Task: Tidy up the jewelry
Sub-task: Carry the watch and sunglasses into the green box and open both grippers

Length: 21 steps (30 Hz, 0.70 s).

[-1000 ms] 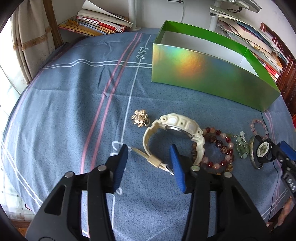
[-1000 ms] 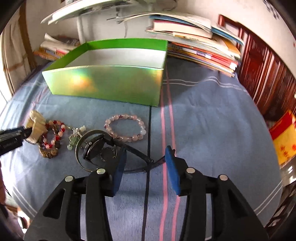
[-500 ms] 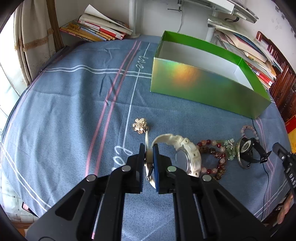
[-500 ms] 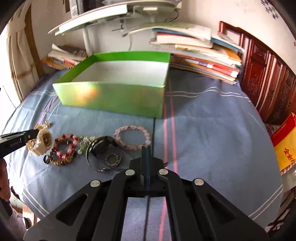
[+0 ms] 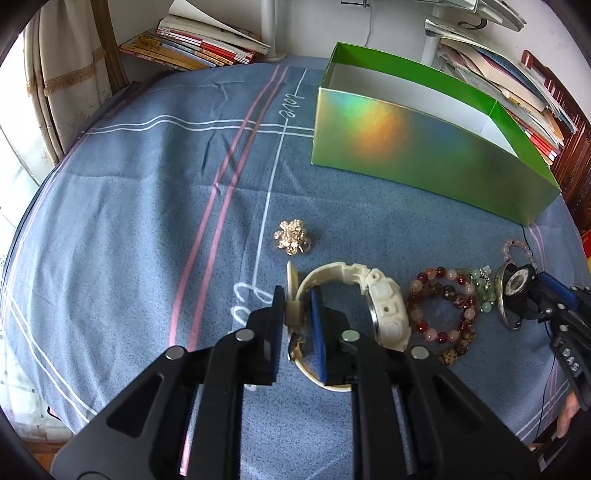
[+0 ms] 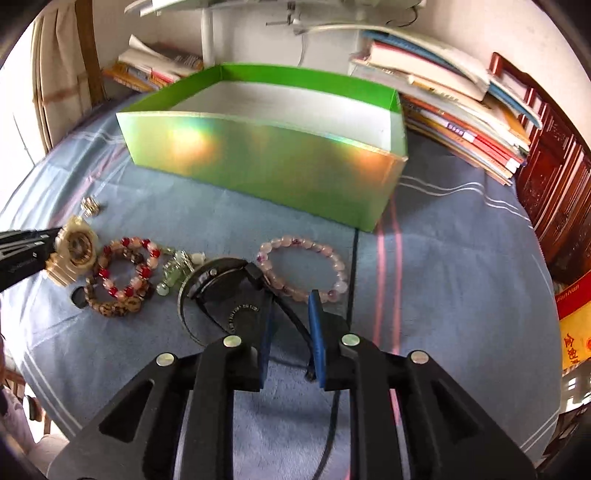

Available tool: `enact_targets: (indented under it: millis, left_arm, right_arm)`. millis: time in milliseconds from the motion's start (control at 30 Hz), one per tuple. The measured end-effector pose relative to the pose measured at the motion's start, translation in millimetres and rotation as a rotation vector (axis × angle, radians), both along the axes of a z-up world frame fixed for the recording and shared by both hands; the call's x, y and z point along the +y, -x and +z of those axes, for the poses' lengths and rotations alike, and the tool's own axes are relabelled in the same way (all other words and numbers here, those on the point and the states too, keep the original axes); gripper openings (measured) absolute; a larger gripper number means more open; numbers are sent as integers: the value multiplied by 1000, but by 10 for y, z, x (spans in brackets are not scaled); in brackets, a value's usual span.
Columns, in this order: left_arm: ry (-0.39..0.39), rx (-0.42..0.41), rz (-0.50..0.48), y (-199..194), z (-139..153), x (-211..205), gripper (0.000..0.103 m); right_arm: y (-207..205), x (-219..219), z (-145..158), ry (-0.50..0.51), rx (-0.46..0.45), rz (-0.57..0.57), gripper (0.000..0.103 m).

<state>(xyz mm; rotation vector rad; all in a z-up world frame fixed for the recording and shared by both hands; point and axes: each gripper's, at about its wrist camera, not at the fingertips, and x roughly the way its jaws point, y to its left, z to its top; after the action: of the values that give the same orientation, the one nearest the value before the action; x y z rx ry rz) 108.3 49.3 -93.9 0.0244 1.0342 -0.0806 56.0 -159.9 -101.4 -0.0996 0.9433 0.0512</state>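
My left gripper [image 5: 298,321] is shut on the strap of a cream watch [image 5: 384,310], which is lifted and tilted; the watch also shows in the right wrist view [image 6: 75,247]. My right gripper [image 6: 290,328] is closed around the black strap of a black watch [image 6: 225,291], also seen in the left wrist view [image 5: 517,291]. A red-and-brown bead bracelet [image 6: 122,273], a green charm [image 6: 177,269] and a pink bead bracelet [image 6: 306,266] lie between them. A gold brooch [image 5: 293,236] lies apart. An open green box [image 5: 424,147] stands behind.
Blue striped cloth [image 5: 147,221] covers the round table. Book stacks lie at the back left [image 5: 192,48] and back right [image 6: 461,122]. A white lamp pole [image 5: 271,26] stands behind. Dark wooden furniture [image 6: 554,192] is at the right.
My left gripper closed on the cream watch's strap and raised it on edge. My right gripper closed over the black watch's strap, then drew nearer to the watch, its jaws now slightly apart.
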Motion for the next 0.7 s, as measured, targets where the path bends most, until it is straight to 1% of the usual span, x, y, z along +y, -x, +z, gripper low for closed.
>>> enact_targets:
  millis: [33, 67, 100, 133, 233, 333, 433, 500, 600, 667, 700]
  left_arm:
    - [4, 5, -4, -6, -12, 0, 16]
    - [5, 4, -4, 3, -17, 2, 12]
    - [7, 2, -3, 5, -12, 8, 10]
    - [15, 2, -5, 9, -5, 15, 10]
    - [41, -24, -14, 50, 79, 31, 9]
    - [38, -47, -13, 80, 167, 20, 9]
    - [74, -64, -27, 118, 298, 15, 9]
    - [72, -86, -35, 140, 377, -12, 9]
    - [83, -91, -52, 134, 451, -58, 9]
    - [99, -90, -70, 100, 511, -86, 9]
    - [102, -97, -79, 73, 567, -113, 9]
  right_arm:
    - [6, 9, 4, 0, 0, 1, 15]
    - [26, 9, 19, -13, -3, 4, 8]
    - [48, 6, 36, -29, -8, 10, 3]
    - [77, -5, 67, -53, -14, 16, 2]
    - [138, -35, 148, -50, -43, -8, 2]
    - [208, -119, 294, -76, -82, -28, 2]
    - [259, -200, 424, -99, -117, -40, 2]
    - [246, -220, 432, -89, -116, -48, 2]
    - [233, -220, 390, -95, -97, -45, 2]
    - [242, -212, 428, -116, -106, -33, 2]
    - [232, -217, 500, -123, -124, -31, 2]
